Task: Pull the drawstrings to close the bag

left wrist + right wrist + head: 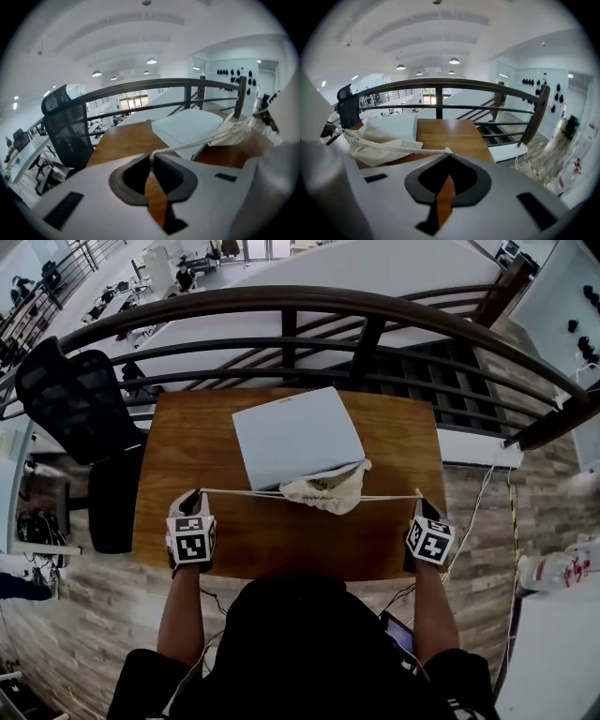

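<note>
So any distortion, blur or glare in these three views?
Head view: fisheye bows the railing into an arc; light even. Left gripper view: black vignette corners, left gripper near the lens soft, bag beyond slightly blurred. Right gripper view: same vignette, ceiling lamps blown out, drawstring fairly sharp.

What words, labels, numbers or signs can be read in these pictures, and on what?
No text is legible anywhere.
Black-and-white marker cubes: coded square patterns only, no letters.
White container with red print, at the right edge: too blurred to read.
</note>
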Demonstrator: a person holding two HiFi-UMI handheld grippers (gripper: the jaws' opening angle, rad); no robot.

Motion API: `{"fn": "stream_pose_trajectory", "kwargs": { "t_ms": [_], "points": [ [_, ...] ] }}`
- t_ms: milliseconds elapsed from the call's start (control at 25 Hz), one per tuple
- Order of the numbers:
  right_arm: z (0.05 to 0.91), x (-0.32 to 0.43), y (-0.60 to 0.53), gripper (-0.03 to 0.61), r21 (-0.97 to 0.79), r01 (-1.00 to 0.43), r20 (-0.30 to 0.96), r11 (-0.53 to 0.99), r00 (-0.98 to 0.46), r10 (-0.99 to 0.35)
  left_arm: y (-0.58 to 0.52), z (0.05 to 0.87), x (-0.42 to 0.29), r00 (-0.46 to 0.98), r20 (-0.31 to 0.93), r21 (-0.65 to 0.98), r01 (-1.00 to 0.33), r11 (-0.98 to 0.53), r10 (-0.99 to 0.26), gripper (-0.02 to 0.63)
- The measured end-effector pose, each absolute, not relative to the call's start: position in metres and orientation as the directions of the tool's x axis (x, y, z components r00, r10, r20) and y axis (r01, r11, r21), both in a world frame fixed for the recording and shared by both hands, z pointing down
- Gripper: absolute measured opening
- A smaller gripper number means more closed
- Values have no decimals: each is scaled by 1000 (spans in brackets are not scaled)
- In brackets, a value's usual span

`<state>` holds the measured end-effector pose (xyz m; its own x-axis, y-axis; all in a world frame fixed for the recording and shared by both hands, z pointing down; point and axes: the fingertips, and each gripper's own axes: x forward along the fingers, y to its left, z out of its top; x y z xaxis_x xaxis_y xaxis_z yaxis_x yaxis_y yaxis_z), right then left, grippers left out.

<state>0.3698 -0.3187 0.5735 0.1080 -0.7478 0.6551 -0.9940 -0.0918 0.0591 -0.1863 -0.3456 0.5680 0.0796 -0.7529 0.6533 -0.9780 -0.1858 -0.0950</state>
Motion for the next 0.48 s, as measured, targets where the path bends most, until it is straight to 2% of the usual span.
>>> {"fn": "stream_pose_trajectory", "kwargs": {
  "t_ms": [320,400,440,480],
  "points": [
    [572,365,-321,-2,112,-991,652,-69,126,-748,-335,580,-200,50,675,-94,-984,-153,-736,35],
    [579,410,-310,-11,80,-969,654,-233,227,-721,-332,583,-236,-55,669,-108,-994,-23,-741,35],
    [582,439,-301,-11,19,-944,662,-328,258,-704,-329,584,-257,-71,665,-68,-997,34,-743,35],
    [583,459,-292,-9,-37,-926,669,-375,255,-698,-327,584,-267,-22,664,1,-1000,31,-747,35]
  ]
}}
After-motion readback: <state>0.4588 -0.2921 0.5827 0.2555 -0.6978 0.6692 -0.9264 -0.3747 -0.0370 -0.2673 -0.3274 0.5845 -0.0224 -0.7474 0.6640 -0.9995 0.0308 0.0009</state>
